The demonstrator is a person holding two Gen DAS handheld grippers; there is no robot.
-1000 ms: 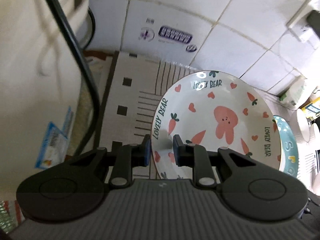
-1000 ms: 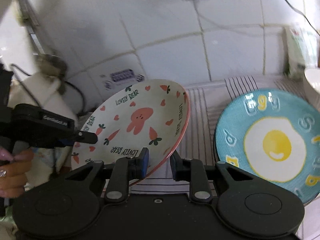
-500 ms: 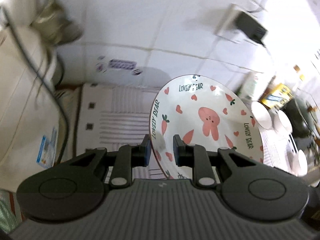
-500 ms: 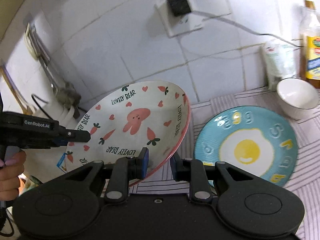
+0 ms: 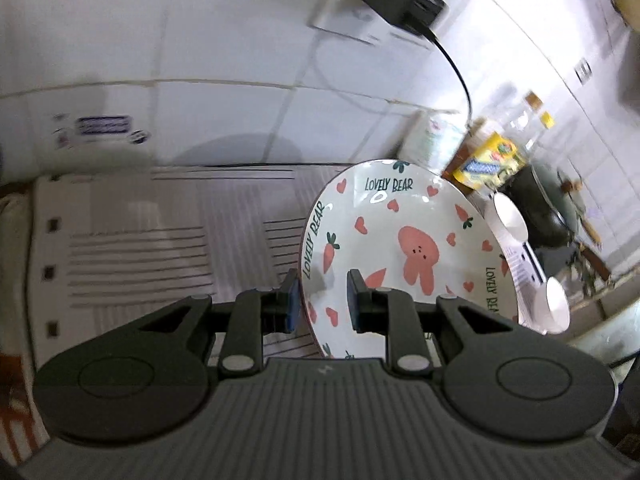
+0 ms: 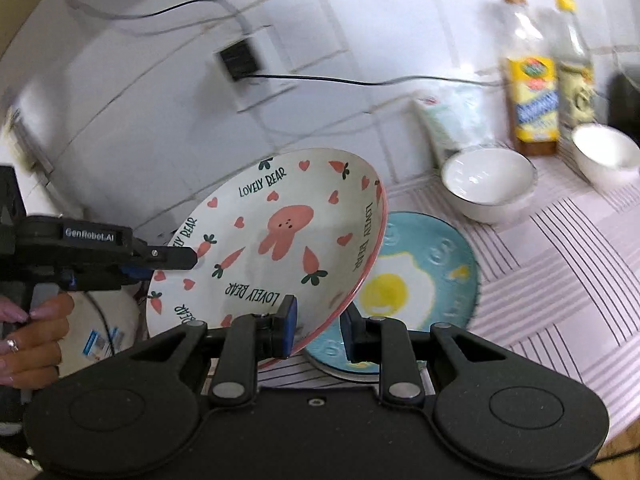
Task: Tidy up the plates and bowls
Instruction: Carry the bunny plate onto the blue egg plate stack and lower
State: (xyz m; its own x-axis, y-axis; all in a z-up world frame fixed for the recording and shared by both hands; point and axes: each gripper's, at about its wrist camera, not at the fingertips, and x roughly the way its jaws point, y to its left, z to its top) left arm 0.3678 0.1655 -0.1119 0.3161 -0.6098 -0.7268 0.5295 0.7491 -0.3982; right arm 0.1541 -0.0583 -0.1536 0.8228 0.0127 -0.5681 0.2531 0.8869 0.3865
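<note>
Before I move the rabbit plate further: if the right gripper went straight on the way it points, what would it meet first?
Probably the blue egg plate lying just beyond the right gripper, which is shut on the rabbit plate. Depth is unclear.

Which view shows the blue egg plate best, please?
The right wrist view: the egg plate lies flat on the striped cloth, its yolk visible, partly behind the bunny plate. The left wrist view shows none of it.

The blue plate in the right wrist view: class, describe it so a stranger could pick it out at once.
Start at the striped cloth covering the counter below the white tiled wall. In front of the nearest white bowl lies the blue plate, flat and partly hidden behind the raised rabbit plate. It alone shows a fried egg with a yellow yolk.
</note>
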